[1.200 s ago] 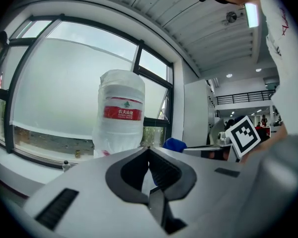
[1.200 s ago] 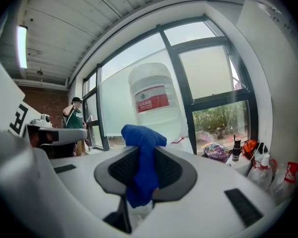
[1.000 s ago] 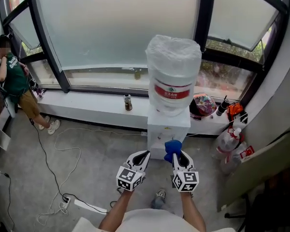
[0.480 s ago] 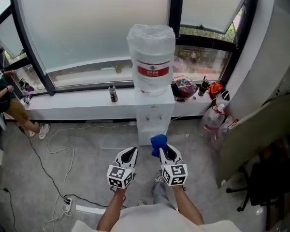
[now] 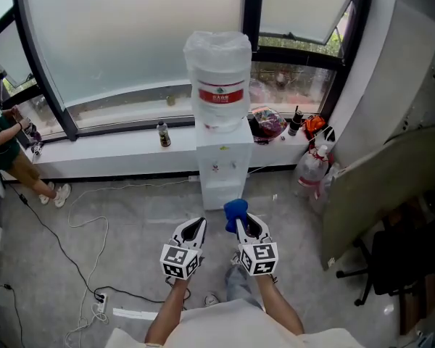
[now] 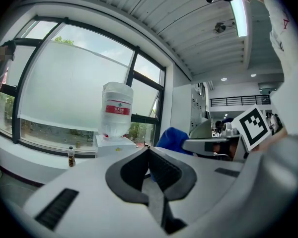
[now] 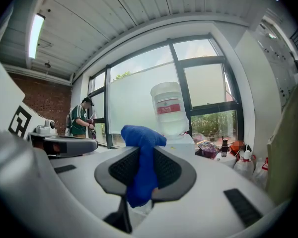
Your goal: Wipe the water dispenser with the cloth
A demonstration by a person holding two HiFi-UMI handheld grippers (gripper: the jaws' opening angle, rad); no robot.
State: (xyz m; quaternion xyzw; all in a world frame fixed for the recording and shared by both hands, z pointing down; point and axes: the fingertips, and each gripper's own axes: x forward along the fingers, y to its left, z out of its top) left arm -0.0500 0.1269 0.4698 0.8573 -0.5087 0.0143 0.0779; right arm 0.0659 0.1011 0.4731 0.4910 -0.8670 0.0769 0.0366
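Your two grippers sit farther back from the one water dispenser [image 5: 223, 167] than a second ago, well apart from it. Your right gripper [image 5: 245, 225] is clamped on the single blue cloth [image 5: 235, 210], in front of the dispenser. Your left gripper [image 5: 196, 228] has its jaws pressed together on nothing. One small bottle [image 5: 162, 134] stands left of the dispenser.

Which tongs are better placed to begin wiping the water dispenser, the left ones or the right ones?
Right. The right tongs are shut on the blue cloth, which points toward the water dispenser ahead. The left tongs are shut with nothing between them, so they have nothing to wipe with.
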